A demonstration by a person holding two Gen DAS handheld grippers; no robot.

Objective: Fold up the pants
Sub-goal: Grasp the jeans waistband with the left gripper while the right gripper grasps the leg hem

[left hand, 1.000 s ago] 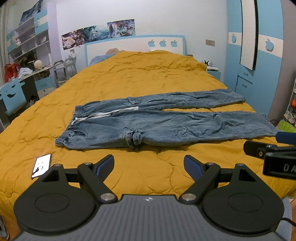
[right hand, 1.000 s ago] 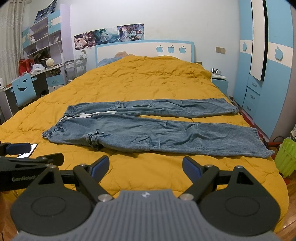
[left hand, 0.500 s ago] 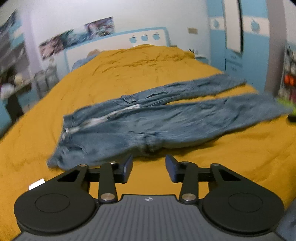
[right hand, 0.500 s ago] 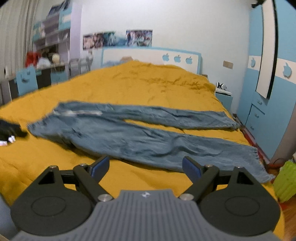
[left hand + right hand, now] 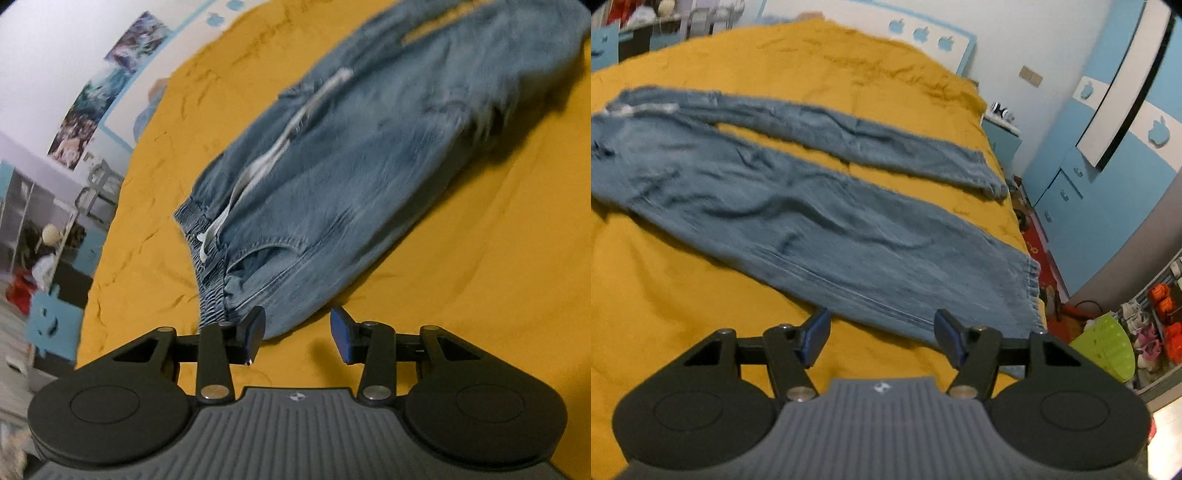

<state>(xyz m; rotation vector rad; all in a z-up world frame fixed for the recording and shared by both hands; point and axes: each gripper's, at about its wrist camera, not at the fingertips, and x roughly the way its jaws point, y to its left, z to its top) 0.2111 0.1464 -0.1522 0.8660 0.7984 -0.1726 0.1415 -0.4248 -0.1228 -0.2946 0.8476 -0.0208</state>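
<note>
Blue jeans [image 5: 343, 173] lie flat on the yellow bedspread [image 5: 498, 266], legs apart, with a white drawstring [image 5: 258, 173] at the elastic waistband [image 5: 210, 280]. My left gripper [image 5: 297, 334] is open and empty, just before the near corner of the waistband. In the right wrist view the jeans [image 5: 798, 214] stretch from left to right. My right gripper [image 5: 882, 334] is open and empty, close to the near leg's lower edge, a little left of its cuff [image 5: 1032, 291].
A blue and white headboard [image 5: 923, 35] is at the far end. A blue wardrobe [image 5: 1108, 155] and a green basket [image 5: 1106, 347] stand right of the bed. A desk and blue chair [image 5: 51, 325] stand left of it.
Both grippers have moved down and forward to the jeans. The left went to the waistband corner and its jaws narrowed. The right went toward the near leg's cuff end.
</note>
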